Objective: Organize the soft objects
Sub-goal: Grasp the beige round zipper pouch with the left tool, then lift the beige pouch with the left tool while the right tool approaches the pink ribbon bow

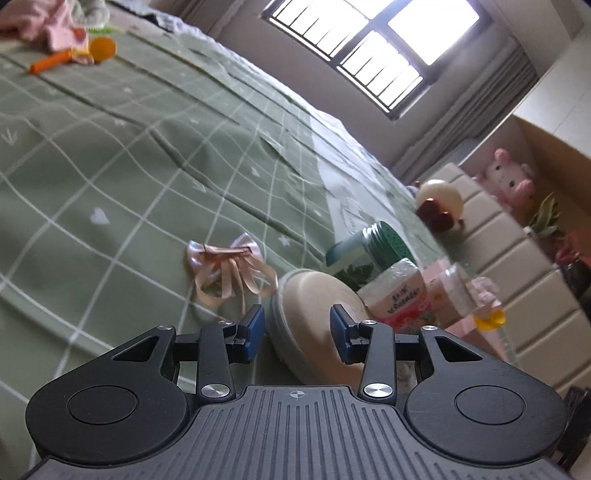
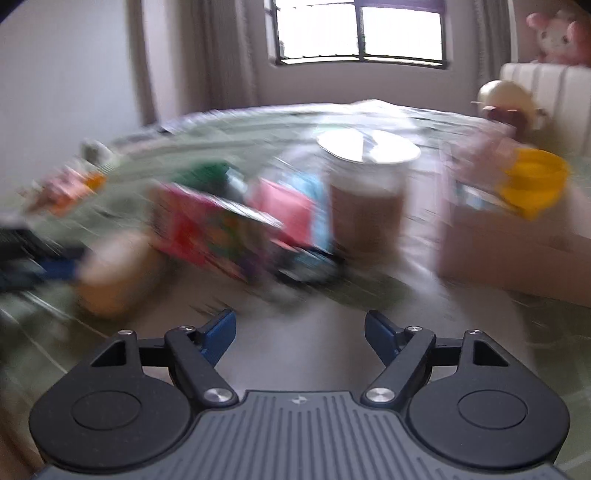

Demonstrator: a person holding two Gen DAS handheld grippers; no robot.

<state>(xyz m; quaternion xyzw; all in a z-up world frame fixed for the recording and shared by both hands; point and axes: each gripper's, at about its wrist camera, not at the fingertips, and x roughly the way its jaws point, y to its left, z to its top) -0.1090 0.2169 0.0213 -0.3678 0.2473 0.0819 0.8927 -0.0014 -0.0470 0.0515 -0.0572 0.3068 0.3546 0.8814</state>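
Observation:
A round beige disc with a grey rim (image 1: 310,295) stands on edge between the blue pads of my left gripper (image 1: 297,332), which looks shut across its thickness. A pink ribbon bow (image 1: 229,269) lies on the green checked bedspread (image 1: 110,166) just left of it. The right wrist view is badly blurred. There my right gripper (image 2: 301,332) stands open with nothing between its fingers, and the beige disc (image 2: 110,277) shows at the far left with a blue finger against it. A round cream plush (image 1: 439,203) and a pink plush (image 1: 509,177) sit by the headboard.
A green-lidded jar (image 1: 369,247), a wrapped cup (image 1: 402,295) and a yellow piece (image 1: 489,317) crowd the right. In the right wrist view stand a white-lidded brown cup (image 2: 365,195) and colourful packets (image 2: 214,229). Pink cloth (image 1: 48,26) and an orange toy (image 1: 51,62) lie far off.

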